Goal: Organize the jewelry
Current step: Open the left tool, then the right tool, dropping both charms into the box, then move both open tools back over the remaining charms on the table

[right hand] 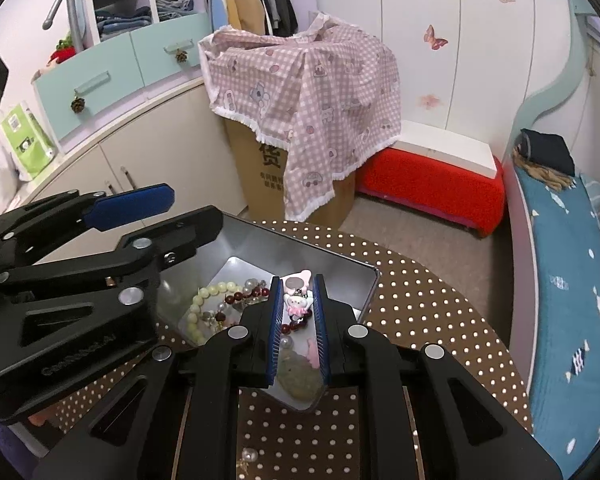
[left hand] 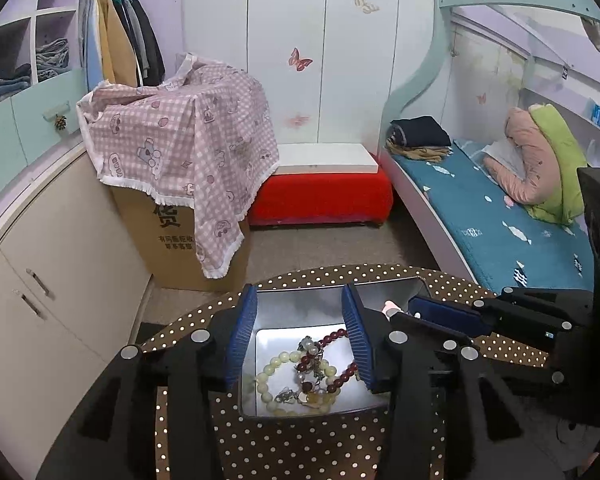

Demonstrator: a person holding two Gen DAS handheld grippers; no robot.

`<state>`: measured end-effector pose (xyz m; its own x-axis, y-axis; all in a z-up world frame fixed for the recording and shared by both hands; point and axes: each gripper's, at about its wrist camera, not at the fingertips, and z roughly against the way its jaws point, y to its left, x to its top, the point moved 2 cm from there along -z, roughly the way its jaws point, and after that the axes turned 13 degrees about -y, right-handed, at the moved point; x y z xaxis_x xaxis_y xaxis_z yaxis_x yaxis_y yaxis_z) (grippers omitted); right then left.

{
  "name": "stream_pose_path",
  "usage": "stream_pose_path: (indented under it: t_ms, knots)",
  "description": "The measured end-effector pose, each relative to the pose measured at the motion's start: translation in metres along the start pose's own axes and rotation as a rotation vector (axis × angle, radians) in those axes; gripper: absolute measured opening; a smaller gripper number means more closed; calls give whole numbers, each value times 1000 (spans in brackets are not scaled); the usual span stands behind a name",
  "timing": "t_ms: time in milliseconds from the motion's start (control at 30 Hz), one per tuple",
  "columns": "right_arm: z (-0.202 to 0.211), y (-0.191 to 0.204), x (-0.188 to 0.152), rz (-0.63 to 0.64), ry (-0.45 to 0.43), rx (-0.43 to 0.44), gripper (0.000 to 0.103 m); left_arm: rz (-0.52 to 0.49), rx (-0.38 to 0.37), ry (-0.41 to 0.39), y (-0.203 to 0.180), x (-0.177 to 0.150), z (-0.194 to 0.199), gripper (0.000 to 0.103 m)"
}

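Observation:
A metal tin (left hand: 324,300) (right hand: 356,276) sits on the brown polka-dot table (left hand: 300,440) (right hand: 440,320). Inside lie a pale green bead bracelet (left hand: 268,376) (right hand: 210,294), a dark red bead bracelet (left hand: 340,376) (right hand: 244,294) and pearl pieces, tangled. My left gripper (left hand: 300,316) is open, its blue pads straddling the tin above the jewelry. My right gripper (right hand: 296,284) is over the tin's right part, its pads close around a pink and white bear charm (right hand: 296,302). It also shows in the left wrist view (left hand: 404,312), with the pink charm (left hand: 390,307) at its tips.
A loose pearl piece (right hand: 249,456) lies on the table near my right gripper's base. Beyond the table stand a cardboard box under a pink checked cloth (left hand: 180,144), a red bench (left hand: 320,196), a bed with a blue cover (left hand: 500,232) and white cabinets (left hand: 52,264).

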<state>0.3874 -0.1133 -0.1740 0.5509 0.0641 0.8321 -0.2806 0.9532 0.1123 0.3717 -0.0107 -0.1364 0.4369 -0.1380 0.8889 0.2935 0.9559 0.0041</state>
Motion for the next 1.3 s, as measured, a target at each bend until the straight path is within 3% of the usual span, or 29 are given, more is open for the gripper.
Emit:
stream_pose_path:
  t_ms: [367, 500, 567, 633, 667, 833, 1067, 1300]
  knots:
    - [-1, -1, -2, -5, -11, -20, 17, 14, 6, -10, 7, 0, 8, 42]
    - [6, 3, -1, 3, -23, -26, 17, 15, 26, -33, 9, 1, 18, 56]
    - [14, 6, 0, 9, -37, -35, 21, 11, 37, -53, 11, 3, 27, 59]
    - [23, 8, 1, 7, -53, -43, 43, 15, 56, -72, 11, 5, 37, 63]
    - [29, 9, 4, 10, -70, -49, 46, 16, 61, -82, 12, 5, 41, 64]
    - [62, 14, 13, 18, -118, -47, 49, 23, 132, -161, 13, 7, 77, 80]
    - [120, 25, 6, 30, -175, -44, 53, 78, 194, -225, 14, -4, 127, 86]
    - [158, 28, -13, 24, -179, -48, 58, 79, 203, -228, 2, -21, 157, 86]
